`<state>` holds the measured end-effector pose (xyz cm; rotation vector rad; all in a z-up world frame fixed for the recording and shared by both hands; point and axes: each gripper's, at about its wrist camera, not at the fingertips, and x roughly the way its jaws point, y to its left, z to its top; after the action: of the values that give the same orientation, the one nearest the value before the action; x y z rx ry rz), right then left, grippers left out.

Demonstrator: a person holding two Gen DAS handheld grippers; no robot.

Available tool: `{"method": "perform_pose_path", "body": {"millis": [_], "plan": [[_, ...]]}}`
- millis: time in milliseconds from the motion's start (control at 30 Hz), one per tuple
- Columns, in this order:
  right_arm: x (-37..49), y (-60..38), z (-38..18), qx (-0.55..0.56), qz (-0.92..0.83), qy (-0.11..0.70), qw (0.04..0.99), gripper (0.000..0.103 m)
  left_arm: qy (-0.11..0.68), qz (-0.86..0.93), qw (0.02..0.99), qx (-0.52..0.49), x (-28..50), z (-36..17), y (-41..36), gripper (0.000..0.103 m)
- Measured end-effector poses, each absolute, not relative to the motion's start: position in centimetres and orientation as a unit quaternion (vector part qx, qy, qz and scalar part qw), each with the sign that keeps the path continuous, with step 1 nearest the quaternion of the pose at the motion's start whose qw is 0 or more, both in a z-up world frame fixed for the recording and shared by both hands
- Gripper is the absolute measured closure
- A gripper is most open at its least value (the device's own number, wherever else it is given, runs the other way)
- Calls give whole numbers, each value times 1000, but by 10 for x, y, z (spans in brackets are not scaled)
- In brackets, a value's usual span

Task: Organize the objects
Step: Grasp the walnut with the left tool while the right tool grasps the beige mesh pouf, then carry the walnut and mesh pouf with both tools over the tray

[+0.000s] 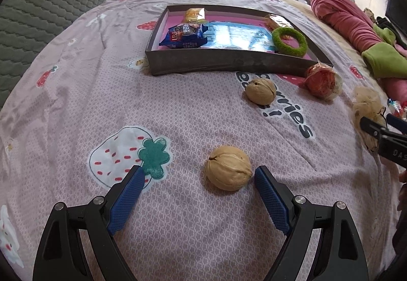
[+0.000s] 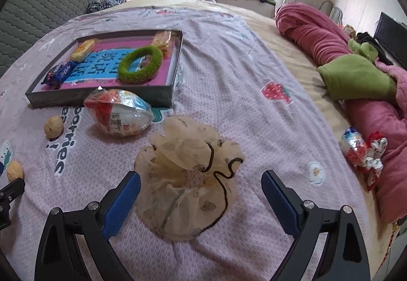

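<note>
Two walnuts lie loose on the pink strawberry-print bedspread. Left wrist view: near walnut sits low centre of frame, between the spread blue pads of the left tool, closer to the right-hand pad; whether it touches that pad cannot be told. Left tool holds nothing. Far walnut lies right of centre, on the printed lettering, near the front wall of the shallow dark box.

Box contents, left wrist view: blue snack packet at left, yellow snack packet behind it, another wrapped snack at the far right corner, green fuzzy ring at right. Box floor is pink with a blue printed panel.

Red-and-white wrapped package rests on the bedspread just beside the box's near right corner.

Right wrist view: beige mesh drawstring pouch lies at lower centre, between the spread pads of the right tool, touching neither pad. Right tool holds nothing. Pouch's dark cord trails over its right side.

Right edge of the right wrist view: small red-and-white wrapped item against the rolled pink blanket; green cloth on that blanket.
</note>
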<state>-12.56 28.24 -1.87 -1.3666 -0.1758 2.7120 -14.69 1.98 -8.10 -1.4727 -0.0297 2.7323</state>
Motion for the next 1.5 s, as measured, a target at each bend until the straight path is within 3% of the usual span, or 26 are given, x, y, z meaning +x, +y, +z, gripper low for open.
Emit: {"method": "perform_pose_path", "body": {"millis": [300,467,600,667,800,900,1500], "plan": [[-146,275,-36,-457,888,-45,20,10,-14,882,27,-470,-154,-85,21,14],[-145,272,-34,-454,891,-33,-7,37,-16,883,35,-468,-154,-85,21,17],[-143,266,-31,-449,892,-36,-20,56,-15,884,39,-465,-153,-84,22,33],[-142,264,-31,-451,892,-36,-26,64,-14,884,41,-466,-153,-84,23,36],[-139,264,-29,-449,892,-35,-33,75,-18,884,49,-464,-151,-81,22,67],[-134,263,-25,-446,893,-36,-39,80,-20,884,52,-465,-150,-80,22,67],[-94,260,-1,-433,899,-24,-61,80,-29,883,62,-465,-136,-69,20,67]]}}
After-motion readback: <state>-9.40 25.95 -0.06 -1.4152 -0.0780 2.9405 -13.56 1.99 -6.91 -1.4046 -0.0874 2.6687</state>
